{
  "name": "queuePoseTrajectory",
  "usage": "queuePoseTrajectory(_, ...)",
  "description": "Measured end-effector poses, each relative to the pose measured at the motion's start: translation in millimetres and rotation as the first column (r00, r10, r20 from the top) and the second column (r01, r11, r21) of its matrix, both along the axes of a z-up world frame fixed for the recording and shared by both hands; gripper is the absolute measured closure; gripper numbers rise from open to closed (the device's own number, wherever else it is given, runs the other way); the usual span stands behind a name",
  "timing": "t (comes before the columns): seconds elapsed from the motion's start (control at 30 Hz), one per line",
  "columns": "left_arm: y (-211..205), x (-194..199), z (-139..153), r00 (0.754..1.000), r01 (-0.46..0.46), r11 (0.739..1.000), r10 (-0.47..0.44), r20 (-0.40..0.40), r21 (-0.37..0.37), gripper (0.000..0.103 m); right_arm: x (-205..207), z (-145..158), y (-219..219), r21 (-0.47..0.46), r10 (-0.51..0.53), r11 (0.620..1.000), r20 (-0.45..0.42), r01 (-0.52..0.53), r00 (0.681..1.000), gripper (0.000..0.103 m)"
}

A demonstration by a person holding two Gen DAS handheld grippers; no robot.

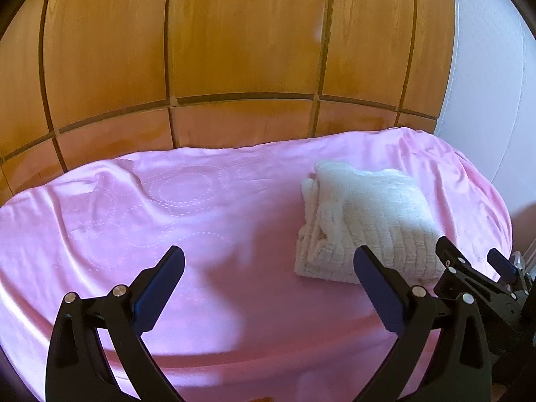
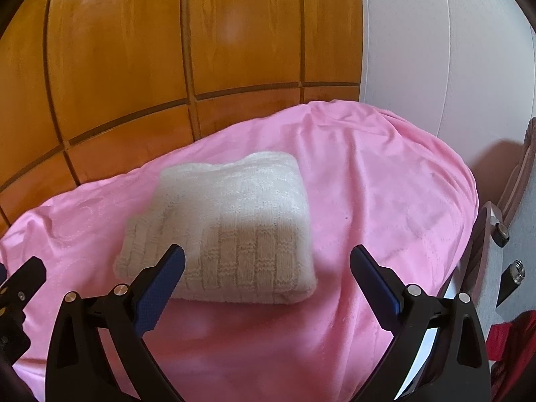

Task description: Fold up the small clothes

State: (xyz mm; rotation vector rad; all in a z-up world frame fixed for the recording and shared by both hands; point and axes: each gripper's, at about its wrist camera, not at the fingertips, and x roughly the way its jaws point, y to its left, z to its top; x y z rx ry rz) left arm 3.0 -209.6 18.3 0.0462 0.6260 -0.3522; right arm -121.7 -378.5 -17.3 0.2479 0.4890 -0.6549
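1. The white knit cloth (image 2: 217,231) lies folded on the pink blanket (image 2: 368,201), near its right edge.
2. The right claw (image 2: 268,261) is spread wide – empty, just in front of the cloth.
3. The left claw (image 1: 269,264) is spread wide too – the cloth (image 1: 365,224) sits by its right finger.

Place: we take this for a home bedroom.
Surface: we see a soft pink blanket (image 1: 201,221) spread wide, like bedding.
Backdrop: we see glossy wooden wardrobe panels (image 2: 134,67) behind it, beside a white wall (image 2: 435,50).
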Motion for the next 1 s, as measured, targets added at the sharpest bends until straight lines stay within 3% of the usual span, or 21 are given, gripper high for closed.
queuePoseTrajectory(1.0, -3, -2, -6, 1.000, 0.023, 1.000, -0.023, 0.000, 0.002, 0.002, 4, -6, 4, 0.017, 0.012, 1.000, -0.017, -0.012, 1.000, 0.005)
